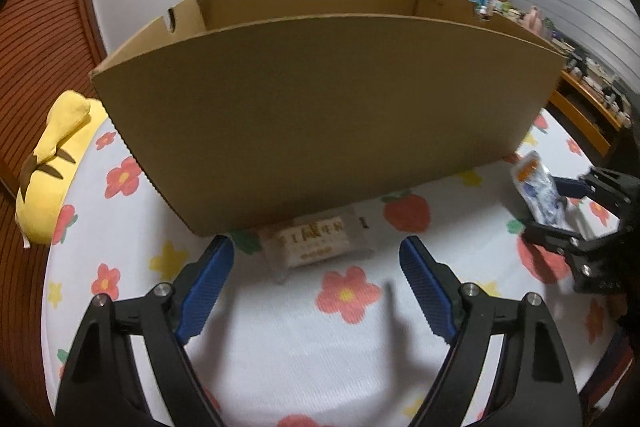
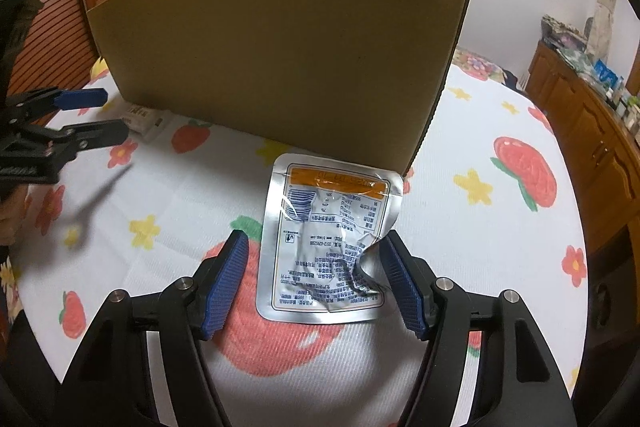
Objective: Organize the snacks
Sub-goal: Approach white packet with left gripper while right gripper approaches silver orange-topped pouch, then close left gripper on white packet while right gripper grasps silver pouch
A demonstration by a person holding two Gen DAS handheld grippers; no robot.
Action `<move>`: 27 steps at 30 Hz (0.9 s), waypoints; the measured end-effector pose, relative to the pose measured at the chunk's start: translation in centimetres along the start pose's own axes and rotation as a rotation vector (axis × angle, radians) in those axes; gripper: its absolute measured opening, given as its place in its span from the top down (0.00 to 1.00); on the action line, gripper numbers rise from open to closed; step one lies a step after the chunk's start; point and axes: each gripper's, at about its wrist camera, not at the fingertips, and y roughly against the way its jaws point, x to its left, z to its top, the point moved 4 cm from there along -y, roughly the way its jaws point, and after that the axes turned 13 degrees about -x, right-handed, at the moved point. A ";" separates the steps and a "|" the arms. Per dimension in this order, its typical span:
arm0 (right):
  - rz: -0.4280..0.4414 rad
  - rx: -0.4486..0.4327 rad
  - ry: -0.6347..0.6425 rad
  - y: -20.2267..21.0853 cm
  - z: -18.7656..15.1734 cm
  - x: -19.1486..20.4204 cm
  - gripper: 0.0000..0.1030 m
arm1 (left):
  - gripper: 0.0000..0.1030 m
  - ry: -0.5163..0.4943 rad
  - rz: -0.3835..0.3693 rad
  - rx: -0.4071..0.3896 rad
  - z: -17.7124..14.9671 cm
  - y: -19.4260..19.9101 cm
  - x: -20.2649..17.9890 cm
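In the right wrist view, the right hand-held gripper fills the bottom of the frame, its blue ribbed pads spread apart on either side of a silver foil pouch. The pouch lies flat on a white bedsheet printed with strawberries and flowers, label side up: an orange band across its far end, blue print and a barcode below it, and a crumpled dent along its right edge. The right pad sits just beside that dented edge, while the left pad stands clear of the pouch, so the jaws are released rather than clamped on it.

In the left wrist view, the left hand-held gripper reaches up from the bottom of the frame with its blue pads wide apart and nothing between them. Just beyond its fingertips, at centre frame, a pale wrapped snack bar with gold lettering lies on the sheet, its far end against the base of a cardboard box.

The open-topped box stands upright and spans the middle of both views. At the left edge of the left wrist view a yellow plush toy rests on the bed; wooden cabinets line the right side of the right wrist view.
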 end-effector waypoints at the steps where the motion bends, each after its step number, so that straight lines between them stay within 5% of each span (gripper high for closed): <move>1: 0.000 0.000 -0.001 0.0 0.0 0.0 0.32 | 0.17 0.005 0.003 0.006 0.0 -0.3 0.2; 20: 0.001 0.000 -0.001 0.1 -0.1 -0.1 0.32 | 0.18 0.062 0.011 0.064 0.2 -3.7 0.6; 23: 0.001 0.000 0.000 0.1 -0.1 -0.1 0.32 | 0.41 0.065 0.010 0.047 0.1 -3.2 1.0; 27: 0.001 0.000 -0.001 0.1 0.0 -0.1 0.32 | 0.51 0.065 -0.004 0.046 -0.1 -2.8 1.4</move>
